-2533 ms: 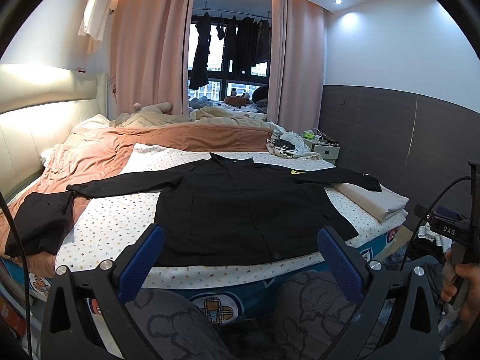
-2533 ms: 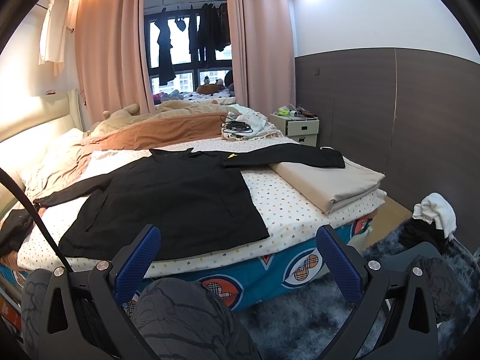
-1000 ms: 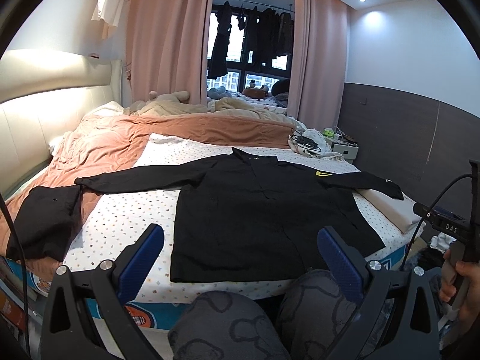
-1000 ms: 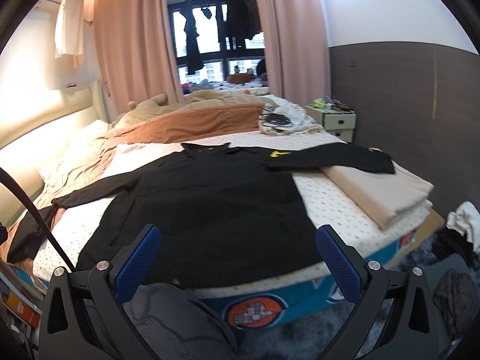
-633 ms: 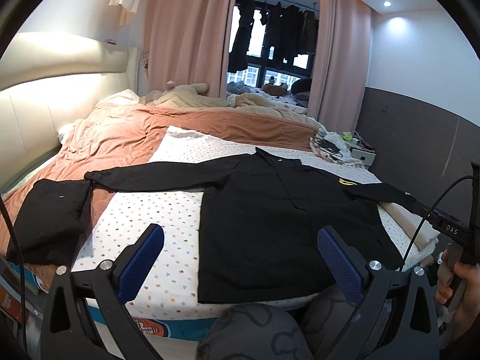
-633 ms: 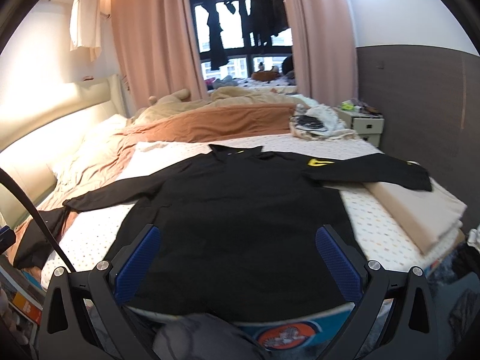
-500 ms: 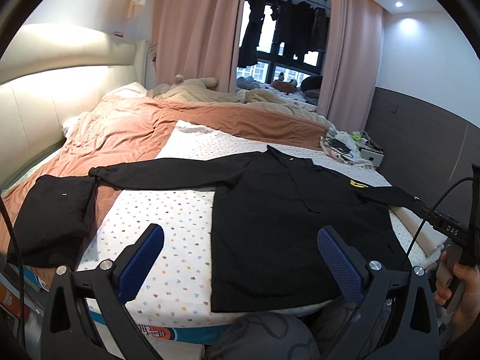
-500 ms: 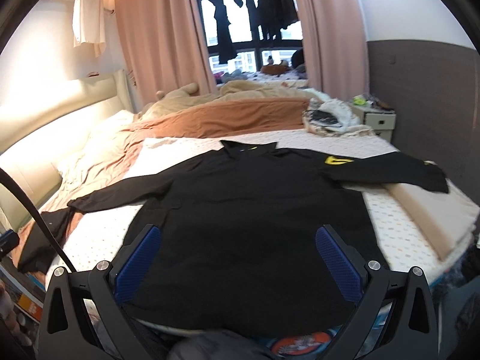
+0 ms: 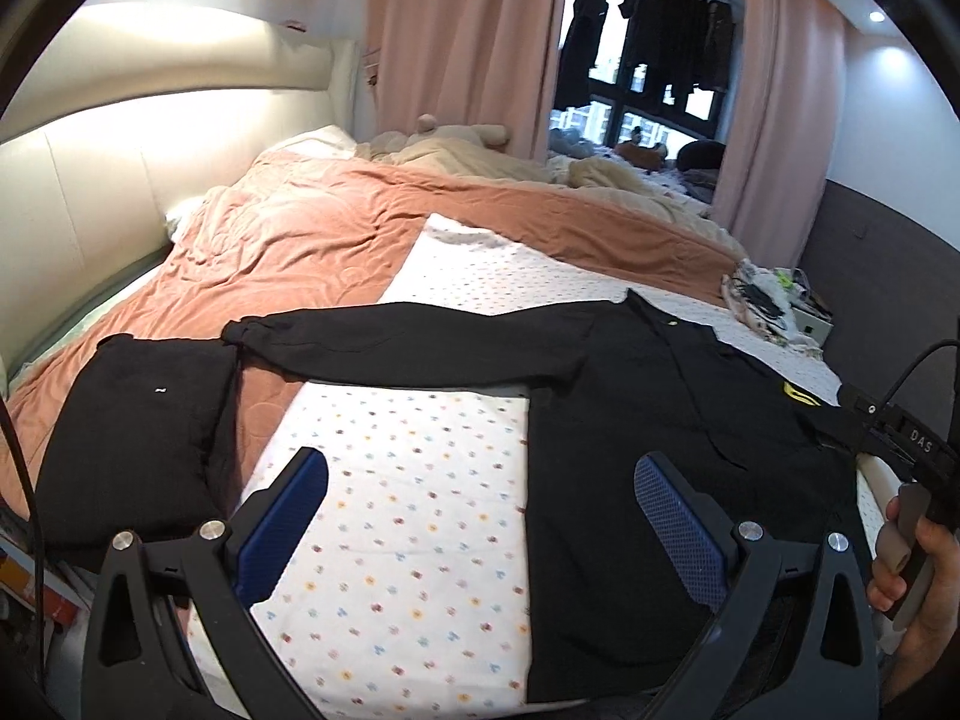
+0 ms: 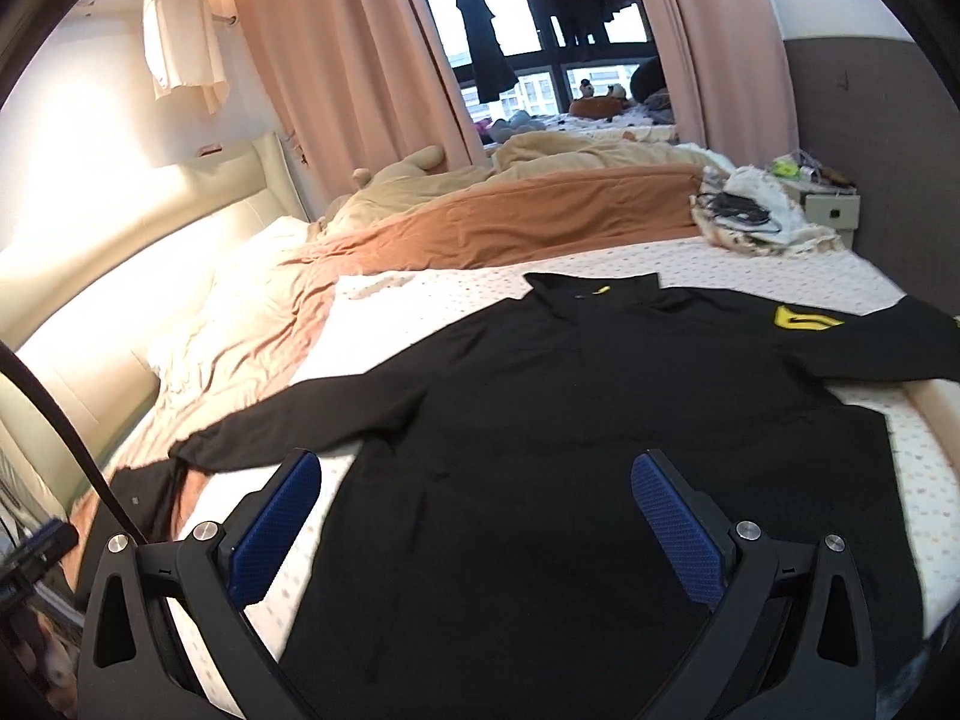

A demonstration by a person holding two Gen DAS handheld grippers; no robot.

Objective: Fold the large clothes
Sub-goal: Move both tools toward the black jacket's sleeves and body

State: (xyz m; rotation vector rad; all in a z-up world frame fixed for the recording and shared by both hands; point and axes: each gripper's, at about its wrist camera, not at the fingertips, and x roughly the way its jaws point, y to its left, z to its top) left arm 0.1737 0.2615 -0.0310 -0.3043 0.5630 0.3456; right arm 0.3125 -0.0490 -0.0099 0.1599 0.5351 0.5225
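Note:
A large black long-sleeved jacket (image 9: 648, 432) lies spread flat on the dotted white sheet (image 9: 408, 480), sleeves stretched out to both sides. It fills the right wrist view (image 10: 570, 420), with a yellow patch (image 10: 801, 318) on its right sleeve. My left gripper (image 9: 480, 516) is open and empty above the sheet by the jacket's left hem. My right gripper (image 10: 474, 522) is open and empty over the jacket's lower body.
A folded black garment (image 9: 132, 432) lies at the bed's left edge by the sleeve cuff. A rust-coloured duvet (image 9: 336, 240) covers the far half. A beige folded sheet (image 10: 942, 414) sits at the right. The other hand-held gripper (image 9: 900, 450) shows at right.
Both grippers have moved forward and up over the bed, closer to the jacket. The left one has shifted left towards the sleeve side. The jacket has not moved.

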